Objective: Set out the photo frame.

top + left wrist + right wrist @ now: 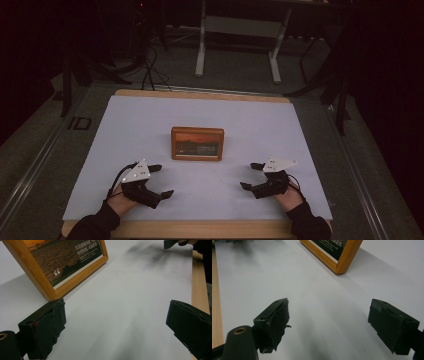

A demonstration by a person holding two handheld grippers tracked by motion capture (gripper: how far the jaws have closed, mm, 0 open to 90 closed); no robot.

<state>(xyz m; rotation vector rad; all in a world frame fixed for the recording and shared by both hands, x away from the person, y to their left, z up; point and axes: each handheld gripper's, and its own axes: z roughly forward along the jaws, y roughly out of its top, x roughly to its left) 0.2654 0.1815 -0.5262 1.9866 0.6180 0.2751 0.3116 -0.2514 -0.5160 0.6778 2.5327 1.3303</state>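
Dim floor and white desk legs fill the upper part of the high view; below them a white sheet [150, 125] covers a wooden table [200, 230].

Left gripper [159, 181] sits at lower left of that frame, jaws spread wide and holding nothing; right gripper [253, 175] mirrors it at lower right, equally wide and empty. Both point inward and upward in the frame toward the picture frame [197, 143] at centre, which lies just above and between them, apart from both.

Its long axis runs left to right across the frame, so each short end faces one gripper. Neither hand looks clearly nearer; in the left gripper view a corner of the frame [53, 293] sits just past the left-hand jaw.

It is a rectangular wooden moulding with a smooth honey finish and rounded corners, around a glossy dark print with pale lettering. The jaw pads are matte black and look rubbery.
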